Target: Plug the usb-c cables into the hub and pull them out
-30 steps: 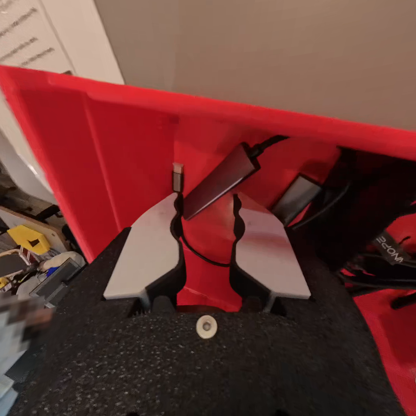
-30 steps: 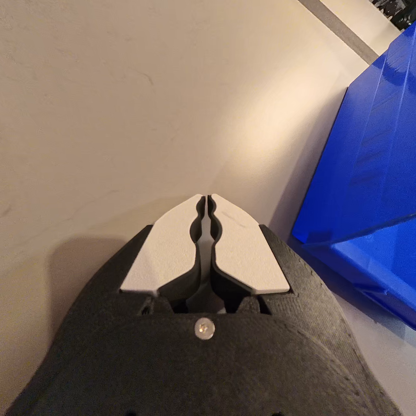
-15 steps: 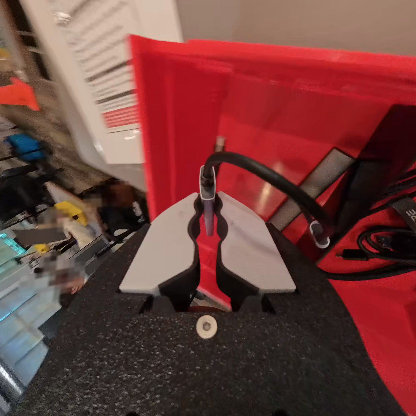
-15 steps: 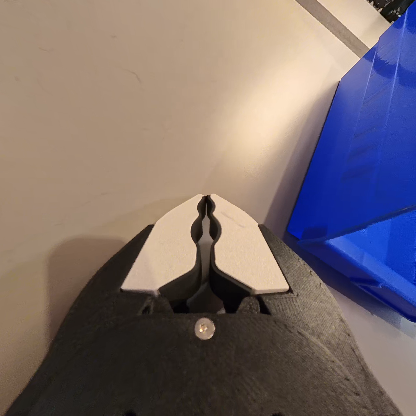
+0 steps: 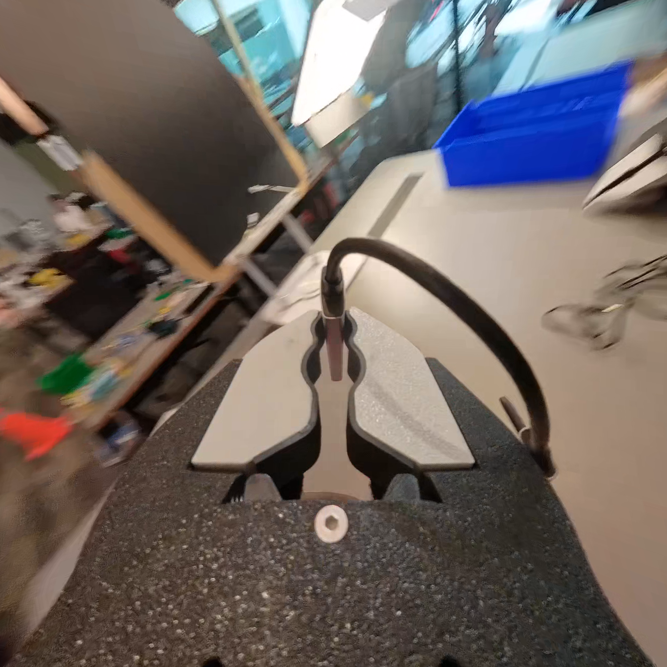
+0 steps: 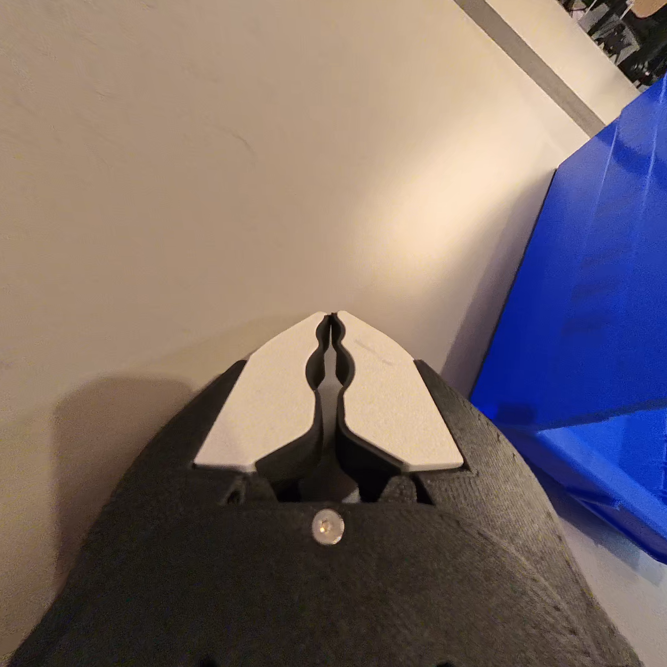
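Hub (image 5: 334, 352) sits clamped edge-on between the left gripper (image 5: 334, 325) tips, centre of the left wrist view. Seen from its thin side: slim flat metal bar, grey-brown sheen, silver rim at the top end, standing roughly upright and poking above the fingers (image 5: 267, 393). Black strain relief on top, then a thick black cable (image 5: 465, 314) arcs up, right and down to the lower right, ending beside the gripper body. Plug end there is too blurred to read. Left jaws closed on the hub, narrow gap below it.

Beige table (image 5: 469, 231) behind, blue bin (image 5: 534, 144) upper right, a blurred cable tangle (image 5: 595, 317) at right. Part of another gripper at the right edge. Background heavily motion-blurred: cluttered shelves at left.

Right wrist view: right gripper (image 6: 331, 317) with white fingers (image 6: 274, 408) pressed tip to tip, holding nothing, over the bare beige table (image 6: 252, 162). Blue bin (image 6: 592, 325) fills the right side, close beside the gripper.
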`<action>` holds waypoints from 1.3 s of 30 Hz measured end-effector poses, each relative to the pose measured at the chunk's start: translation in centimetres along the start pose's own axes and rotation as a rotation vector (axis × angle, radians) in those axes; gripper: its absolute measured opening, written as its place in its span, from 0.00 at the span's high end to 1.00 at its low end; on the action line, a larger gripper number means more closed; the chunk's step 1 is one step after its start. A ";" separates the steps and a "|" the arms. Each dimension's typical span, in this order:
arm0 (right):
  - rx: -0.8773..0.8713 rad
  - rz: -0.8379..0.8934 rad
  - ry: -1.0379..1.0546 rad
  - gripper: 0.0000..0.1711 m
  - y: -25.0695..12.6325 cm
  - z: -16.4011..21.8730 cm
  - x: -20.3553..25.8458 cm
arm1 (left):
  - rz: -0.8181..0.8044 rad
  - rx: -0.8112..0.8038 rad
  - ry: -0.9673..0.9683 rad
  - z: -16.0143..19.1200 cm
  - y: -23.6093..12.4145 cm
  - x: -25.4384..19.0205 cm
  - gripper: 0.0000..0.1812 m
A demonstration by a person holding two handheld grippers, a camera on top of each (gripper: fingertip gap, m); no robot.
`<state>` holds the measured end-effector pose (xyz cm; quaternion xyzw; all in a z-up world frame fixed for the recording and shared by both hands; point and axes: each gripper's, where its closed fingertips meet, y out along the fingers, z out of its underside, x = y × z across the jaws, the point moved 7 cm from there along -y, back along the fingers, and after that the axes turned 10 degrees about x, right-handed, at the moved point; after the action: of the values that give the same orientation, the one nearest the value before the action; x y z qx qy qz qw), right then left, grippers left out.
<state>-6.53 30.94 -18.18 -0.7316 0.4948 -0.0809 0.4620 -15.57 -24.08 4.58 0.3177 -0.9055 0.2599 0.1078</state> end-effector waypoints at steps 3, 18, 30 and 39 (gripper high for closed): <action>-0.010 0.013 -0.025 1.00 -0.1 -0.1 0.3 | 0.240 -0.162 -0.226 0.5 5.0 -4.5 0.95; -0.061 -0.009 -0.103 0.94 -0.6 -0.3 1.5 | 0.613 -0.358 -0.643 4.7 16.8 -18.3 0.95; -0.310 -0.323 -0.268 0.86 -2.7 -5.4 7.5 | 0.683 -0.422 -0.633 4.7 14.7 -19.8 0.95; -0.388 -0.435 -0.499 0.88 0.4 -14.7 10.8 | 0.593 -0.377 -0.614 4.7 15.0 -20.0 0.95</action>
<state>-9.88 13.51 -13.91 -0.8906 0.2064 0.0987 0.3931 -9.71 -6.28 -12.56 0.0822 -0.9787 0.0044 -0.1881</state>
